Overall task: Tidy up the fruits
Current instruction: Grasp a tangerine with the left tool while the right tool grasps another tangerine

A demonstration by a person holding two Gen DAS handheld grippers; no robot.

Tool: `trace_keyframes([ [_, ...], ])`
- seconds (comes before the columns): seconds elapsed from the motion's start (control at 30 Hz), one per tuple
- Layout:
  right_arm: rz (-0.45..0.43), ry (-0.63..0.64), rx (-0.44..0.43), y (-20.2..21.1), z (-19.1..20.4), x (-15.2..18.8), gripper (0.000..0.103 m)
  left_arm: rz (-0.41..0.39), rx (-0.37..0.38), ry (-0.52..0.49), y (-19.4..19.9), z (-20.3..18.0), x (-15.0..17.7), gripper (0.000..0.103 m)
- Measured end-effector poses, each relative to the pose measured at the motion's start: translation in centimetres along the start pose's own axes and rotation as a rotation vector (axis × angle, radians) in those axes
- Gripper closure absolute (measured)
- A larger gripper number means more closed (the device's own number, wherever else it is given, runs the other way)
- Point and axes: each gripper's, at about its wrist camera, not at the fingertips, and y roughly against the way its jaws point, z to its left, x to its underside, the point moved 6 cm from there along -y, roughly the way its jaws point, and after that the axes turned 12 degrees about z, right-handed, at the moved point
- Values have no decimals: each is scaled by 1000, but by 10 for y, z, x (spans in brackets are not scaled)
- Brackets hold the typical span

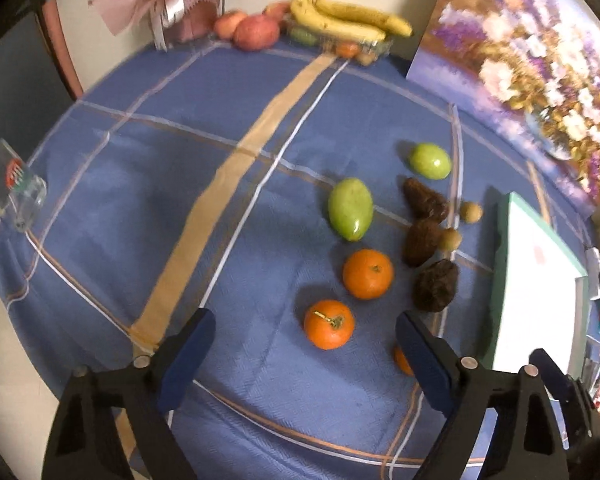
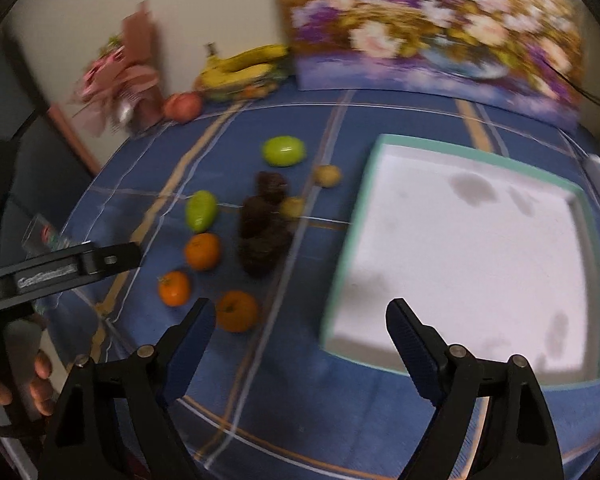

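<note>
The left gripper [image 1: 302, 330] hangs over the blue checked tablecloth [image 1: 180, 184] with its jaws wide apart and nothing between the pads. An orange [image 1: 329, 324] lies just ahead of the gap, nearer the right jaw than the left. A second orange [image 1: 368, 274] sits beyond it, and a third [image 1: 402, 360] is half hidden behind the right jaw's tip. Further out from the jaws lie a green fruit [image 1: 350, 209] and another green fruit [image 1: 430, 161], three dark brown fruits [image 1: 425, 236] in a loose row, and two small tan fruits [image 1: 471, 212] beside them. To the right of the jaws stands the edge of a shallow green-rimmed box [image 1: 500, 272].

The right gripper [image 2: 300, 318] is also spread open and empty (this view is blurred). Ahead of its right jaw lies the same box [image 2: 354, 216], its white floor bare. The nearest orange [image 2: 237, 311] sits just beyond the left jaw's tip, not touching it as far as I can tell. At the far table edge, well beyond both pairs of jaws, rest bananas [image 1: 348, 20] on a clear tray and red apples [image 1: 256, 32].
</note>
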Motion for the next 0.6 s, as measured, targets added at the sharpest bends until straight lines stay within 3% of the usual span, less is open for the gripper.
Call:
trace_keyframes([
  [0.07,19,33,-6,-9,9,-3,33,35,2,9,-11,0,0,12],
  [0.43,141,164,-19,-57,41,-4,46,127,11,33,-45,1,-3,23],
  [0.53,166,188,-14,-68,46,-3,51,147,20,44,-50,1,-4,36],
  [0.6,180,196,1,-73,47,-3,52,159,30,45,-53,1,-4,36],
])
